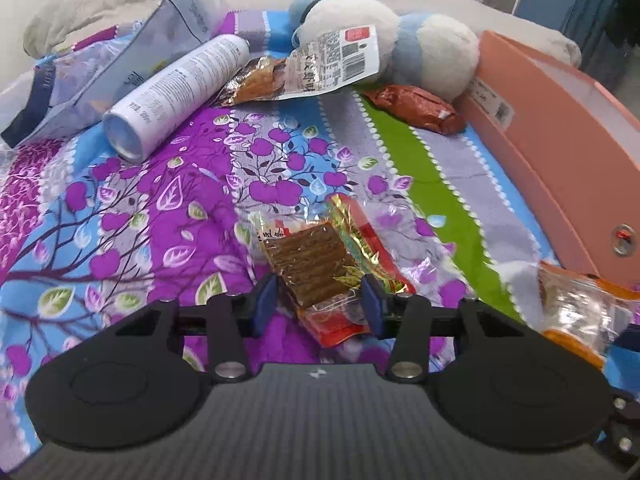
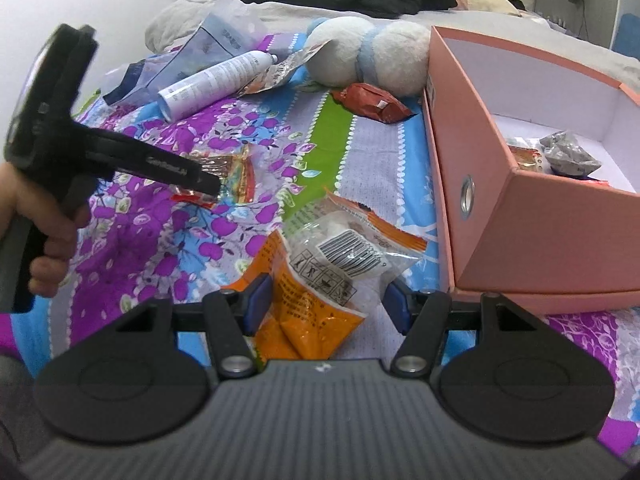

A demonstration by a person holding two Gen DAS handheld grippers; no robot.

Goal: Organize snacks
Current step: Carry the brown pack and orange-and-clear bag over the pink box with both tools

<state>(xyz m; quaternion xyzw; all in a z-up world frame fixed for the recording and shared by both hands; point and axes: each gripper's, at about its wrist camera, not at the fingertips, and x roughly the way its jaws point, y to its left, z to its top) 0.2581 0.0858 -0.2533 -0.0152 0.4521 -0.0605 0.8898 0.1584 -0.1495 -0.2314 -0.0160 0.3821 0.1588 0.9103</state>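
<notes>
My landmark: shoebox [image 2: 532,216], open, on bedspread [image 2: 384,144]. Snack packets [image 2: 560,154] inside it. Barcode snack bag [image 2: 336,256] just left of box's near corner. Meat-stick packet [image 1: 320,268] farther left. Sealed pouch [image 2: 372,104] by box's far left corner, plush toy [image 2: 368,56] behind it. Spray can [image 2: 216,80] lying well left, far side.

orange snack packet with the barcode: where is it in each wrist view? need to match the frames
Left wrist: the orange snack packet sits at the right edge, low, just below the pink box.
Right wrist: lower centre, between the open fingers of the right gripper, left of the box's front corner.
Shared landmark: the pink box, on the right in both views, with its metal eyelet facing the packet.
</notes>
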